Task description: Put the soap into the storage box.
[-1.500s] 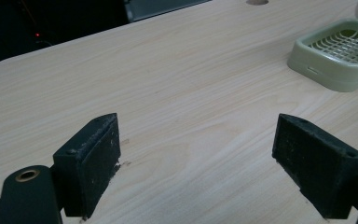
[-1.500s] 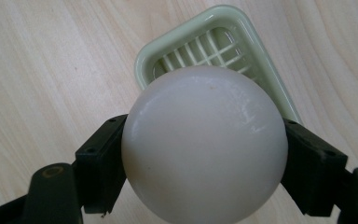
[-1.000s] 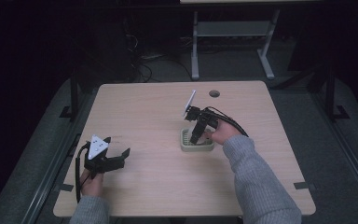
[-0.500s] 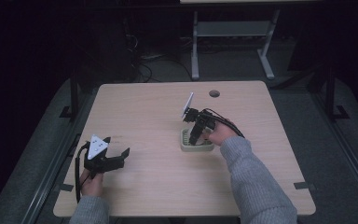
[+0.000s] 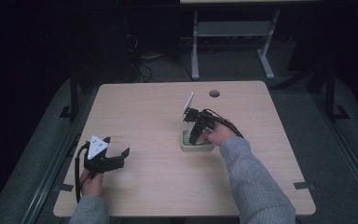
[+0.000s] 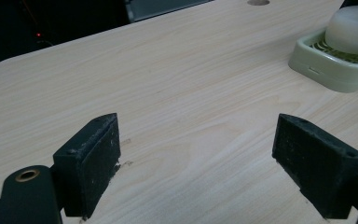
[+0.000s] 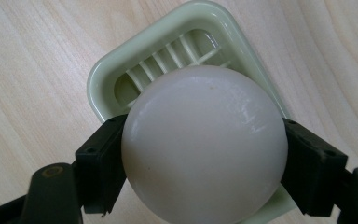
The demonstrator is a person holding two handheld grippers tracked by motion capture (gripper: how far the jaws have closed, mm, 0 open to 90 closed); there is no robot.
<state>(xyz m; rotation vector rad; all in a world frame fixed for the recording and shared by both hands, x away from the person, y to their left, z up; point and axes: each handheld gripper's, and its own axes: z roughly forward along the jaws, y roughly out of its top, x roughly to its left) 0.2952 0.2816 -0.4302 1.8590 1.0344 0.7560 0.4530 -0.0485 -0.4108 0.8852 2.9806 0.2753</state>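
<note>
A round white soap (image 7: 200, 121) sits between the jaws of my right gripper (image 7: 205, 138), which is shut on it. Right under it is a pale green ribbed soap dish (image 7: 121, 79), lying on the wooden table (image 5: 158, 116) right of centre. In the high view the right gripper (image 5: 193, 138) points down into the dish (image 5: 186, 145). I cannot tell whether the soap touches the ribs. My left gripper (image 5: 123, 156) rests low near the front left of the table, open and holding nothing. The left gripper view shows the open gripper (image 6: 198, 128), with the soap (image 6: 354, 25) and dish (image 6: 328, 70) far off.
A round cable hole (image 5: 214, 93) lies near the table's far edge. Bare wood stretches between the two grippers. A metal desk frame (image 5: 233, 32) and cables stand on the dark floor beyond the table.
</note>
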